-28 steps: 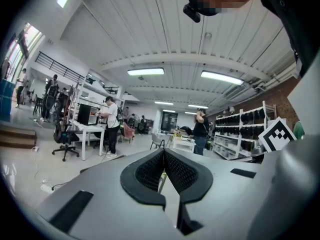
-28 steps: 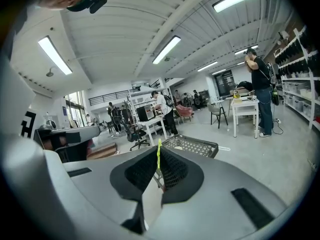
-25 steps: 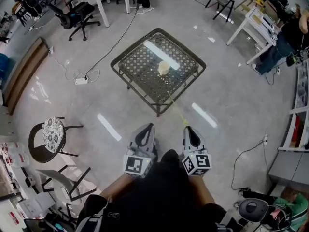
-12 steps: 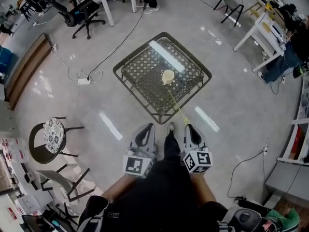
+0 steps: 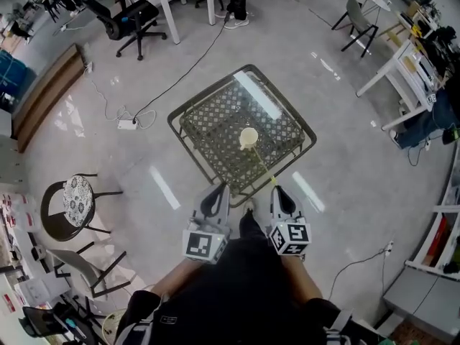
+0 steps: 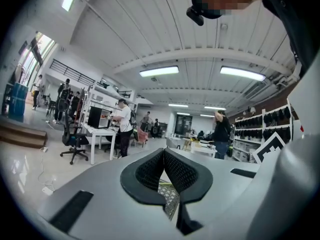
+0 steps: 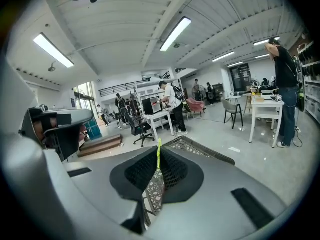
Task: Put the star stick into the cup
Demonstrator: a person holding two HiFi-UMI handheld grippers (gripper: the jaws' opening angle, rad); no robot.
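Fingers of my right gripper point(image 5: 276, 191) are pinching the thin yellow-green star stick point(image 5: 264, 168). Head view: I'm stepping closer, so its far end is now nearing the pale round cup point(image 5: 249, 137) on the lattice-topped metal table point(image 5: 212, 124). Left gripper view: my left gripper point(image 6: 164, 156) is staying closed, empty. Right gripper view alone is showing the stick point(image 7: 159, 151) clamped between the pads.

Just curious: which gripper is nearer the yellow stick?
Right. The right gripper clamps the yellow stick at its near end; the left gripper sits off to its left, not touching.
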